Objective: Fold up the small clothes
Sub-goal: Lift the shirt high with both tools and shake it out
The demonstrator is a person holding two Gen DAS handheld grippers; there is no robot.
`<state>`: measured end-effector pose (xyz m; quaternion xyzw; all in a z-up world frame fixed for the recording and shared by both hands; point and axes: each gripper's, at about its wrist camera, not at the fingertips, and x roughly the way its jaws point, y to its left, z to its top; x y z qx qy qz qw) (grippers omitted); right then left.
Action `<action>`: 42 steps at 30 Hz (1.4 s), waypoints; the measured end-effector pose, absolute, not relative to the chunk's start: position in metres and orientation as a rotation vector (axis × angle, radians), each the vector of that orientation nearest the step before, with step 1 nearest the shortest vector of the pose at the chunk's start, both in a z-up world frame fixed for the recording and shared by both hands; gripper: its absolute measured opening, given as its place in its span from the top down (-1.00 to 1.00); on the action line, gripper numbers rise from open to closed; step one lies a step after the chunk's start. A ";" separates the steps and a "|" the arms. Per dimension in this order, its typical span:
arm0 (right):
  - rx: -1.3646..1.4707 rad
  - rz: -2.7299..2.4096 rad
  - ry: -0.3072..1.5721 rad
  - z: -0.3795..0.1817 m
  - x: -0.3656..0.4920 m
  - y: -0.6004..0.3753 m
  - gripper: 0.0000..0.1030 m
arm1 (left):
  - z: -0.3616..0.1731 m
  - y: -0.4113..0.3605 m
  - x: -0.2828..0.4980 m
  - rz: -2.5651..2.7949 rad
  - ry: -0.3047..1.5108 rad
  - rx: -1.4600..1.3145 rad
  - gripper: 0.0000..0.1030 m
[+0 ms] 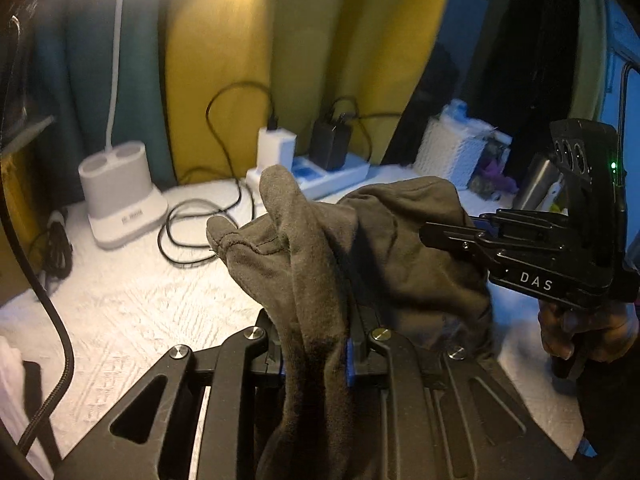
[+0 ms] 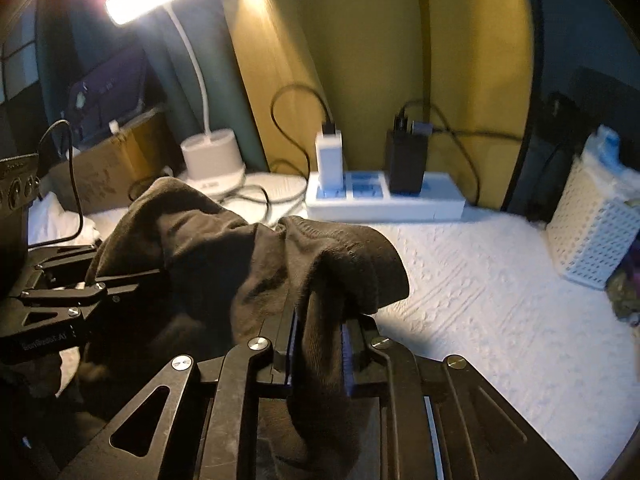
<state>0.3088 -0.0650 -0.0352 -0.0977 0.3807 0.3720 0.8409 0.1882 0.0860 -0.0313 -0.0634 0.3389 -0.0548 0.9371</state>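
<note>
White textured cloth covers the tabletop (image 2: 460, 280), with yellow and teal curtains behind it, a power strip (image 2: 384, 200) and a lamp (image 2: 212, 160) at the back, and a white basket (image 2: 592, 232) on my right side

Between my two hands hangs the garment (image 1: 360, 248), dark brown and small, held up clear of the tabletop. My left claw (image 1: 316, 356) is clamped on one bunch of it, the fabric pinched flat between the blue pads, and my right claw (image 2: 320, 352) is closed tight on another bunch the same way. From each wrist I can see the other claw reaching into the cloth from the side

I judge it light, soft and limp, with no stiffness at all: it sags and crumples wherever I am not holding it, so it will not keep a shape in the air. It looks like a fine knit, not slippery. Better holds would be at two corners or along a hem (image 1: 244, 244), so it hangs flat and can be laid down smooth before folding
</note>
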 end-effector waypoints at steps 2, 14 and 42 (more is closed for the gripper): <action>-0.201 0.785 0.774 -0.021 0.300 -0.071 0.74 | -0.022 0.082 0.179 -0.113 0.667 -0.126 0.67; -0.177 0.767 0.610 0.044 0.242 -0.106 0.81 | 0.018 0.065 0.127 -0.076 0.549 -0.115 0.68; -0.193 0.871 0.236 0.177 0.080 -0.126 0.94 | 0.104 0.059 -0.019 -0.036 0.314 -0.058 0.68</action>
